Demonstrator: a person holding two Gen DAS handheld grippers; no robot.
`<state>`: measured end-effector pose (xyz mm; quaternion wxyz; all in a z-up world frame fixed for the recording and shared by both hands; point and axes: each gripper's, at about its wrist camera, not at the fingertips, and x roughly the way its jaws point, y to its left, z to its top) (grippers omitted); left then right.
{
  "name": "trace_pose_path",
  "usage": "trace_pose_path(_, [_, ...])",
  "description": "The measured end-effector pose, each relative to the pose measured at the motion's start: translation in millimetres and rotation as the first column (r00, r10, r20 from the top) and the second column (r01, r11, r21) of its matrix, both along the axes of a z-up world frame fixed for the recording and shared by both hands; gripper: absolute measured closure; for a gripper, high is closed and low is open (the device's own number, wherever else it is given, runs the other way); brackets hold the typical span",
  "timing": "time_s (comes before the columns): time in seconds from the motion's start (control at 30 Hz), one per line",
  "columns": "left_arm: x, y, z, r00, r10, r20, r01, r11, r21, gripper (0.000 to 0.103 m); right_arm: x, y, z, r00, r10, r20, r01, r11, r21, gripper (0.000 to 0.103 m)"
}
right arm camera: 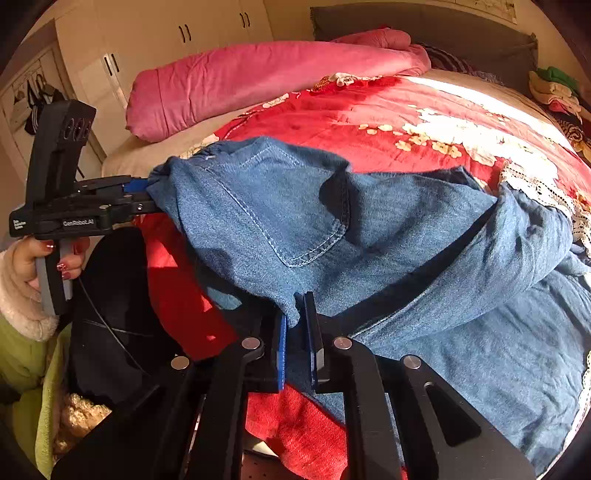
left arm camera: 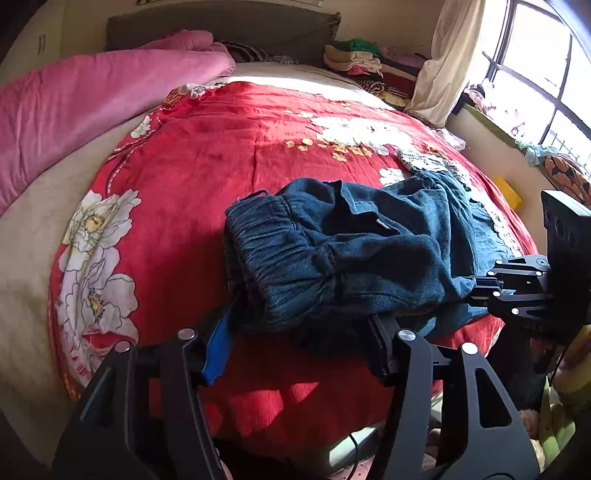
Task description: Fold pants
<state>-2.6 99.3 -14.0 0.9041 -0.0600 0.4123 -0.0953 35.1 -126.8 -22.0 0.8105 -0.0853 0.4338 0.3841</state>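
Two tools, one per hand. Left tool (left arm camera: 299, 343): jaws apart, the bunched elastic waistband of the pants (left arm camera: 332, 254) lies between them, pads not pressing on it. In the right wrist view the left tool (right arm camera: 147, 197) sits at the waistband end, gripped by a hand (right arm camera: 40, 262) with painted nails and a fleecy cuff. Right tool (right arm camera: 297, 343): jaws nearly closed, pinching a fold of denim.

One pair of blue denim pants (right arm camera: 369, 236), crumpled and half lifted between the tools, back pocket facing up, legs trailing right over the bed.

One red floral quilt (left arm camera: 207, 155) under the pants. One pink rolled duvet (left arm camera: 92, 99) along the far left edge of the bed. One stack of folded clothes (left arm camera: 354, 61) at the headboard corner. One white lace cloth (left arm camera: 428, 160) just beyond the pants, partly covered by them. One curtain (left arm camera: 447, 62), one window (left arm camera: 543, 66) right. Wardrobe doors (right arm camera: 184, 33) behind the duvet.
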Motion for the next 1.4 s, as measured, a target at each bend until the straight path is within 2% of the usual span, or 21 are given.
trace_pose_path(0.1, [-11.1, 4.0, 1.3, 1.0, 0.011, -0.003, -0.011, 1.0, -0.015, 0.043, -1.7, 0.1, -7.3, 0.999, -0.019, -0.033, 0.019, 1.0, 0.022, 0.087])
trace_pose_path(0.23, [-22.7, 10.1, 8.9, 0.999, 0.034, -0.008, -0.035, 0.999, -0.02, 0.039, -6.6, -0.5, -12.6, 0.998, -0.046, -0.041, 0.047, 0.999, 0.027, 0.083])
trace_pose_path(0.4, [-39.0, 10.9, 35.1, 0.998, 0.044, 0.052, -0.042, 0.998, -0.044, 0.039, -9.3, 0.9, -10.9, 0.998, -0.04, -0.058, 0.043, 0.998, 0.044, 0.071])
trace_pose_path(0.53, [-35.6, -0.6, 51.7, 0.995, 0.038, 0.092, -0.031, 0.997, -0.071, 0.039, -12.6, 3.8, -12.2, 0.998, -0.031, -0.063, 0.033, 0.999, 0.038, 0.064])
trace_pose_path(0.63, [-21.4, -16.9, 51.2, 0.997, 0.014, 0.078, -0.004, 0.993, -0.12, 0.04, -14.8, 2.7, -11.7, 0.997, -0.03, -0.073, 0.033, 0.998, 0.049, 0.06])
trace_pose_path(0.67, [-16.6, -23.4, 49.6, 0.997, -0.001, 0.078, 0.011, 0.991, -0.136, 0.041, -14.6, 2.1, -11.5, 0.997, -0.03, -0.077, 0.034, 0.998, 0.052, 0.06])
trace_pose_path(0.73, [-7.5, -36.2, 42.3, 0.997, -0.026, 0.068, 0.036, 0.989, -0.143, 0.064, -14.9, 0.1, -10.3, 0.996, -0.035, -0.084, 0.04, 0.997, 0.06, 0.059])
trace_pose_path(0.83, [7.8, -46.9, 21.4, 0.999, -0.032, -0.003, 0.032, 0.989, -0.142, 0.087, -16.3, -5.8, -5.8, 0.994, -0.047, -0.098, 0.055, 0.995, 0.082, 0.059])
trace_pose_path(1.0, [13.0, -49.7, -5.3, 0.998, -0.002, -0.066, -0.003, 0.997, -0.075, 0.088, -21.1, -17.1, 14.9, 0.995, -0.08, -0.058, 0.087, 0.986, 0.141, 0.059])
trace_pose_path(1.13, [11.4, -44.6, -22.1, 0.995, 0.012, -0.098, -0.017, 0.999, -0.044, 0.088, -18.3, -14.4, 24.5, 0.993, -0.117, 0.002, 0.116, 0.984, 0.135, 0.059])
trace_pose_path(1.3, [13.0, -41.7, -34.1, 0.994, 0.018, -0.11, -0.024, 0.999, -0.048, 0.088, -8.5, -6.7, 8.7, 0.99, -0.141, -0.028, 0.143, 0.985, 0.096, 0.059])
trace_pose_path(1.4, [17.0, -42.7, -39.1, 0.994, 0.015, -0.112, -0.022, 0.998, -0.054, 0.088, 4.1, -2.9, -18.3, 0.976, -0.193, -0.101, 0.194, 0.981, -0.002, 0.058])
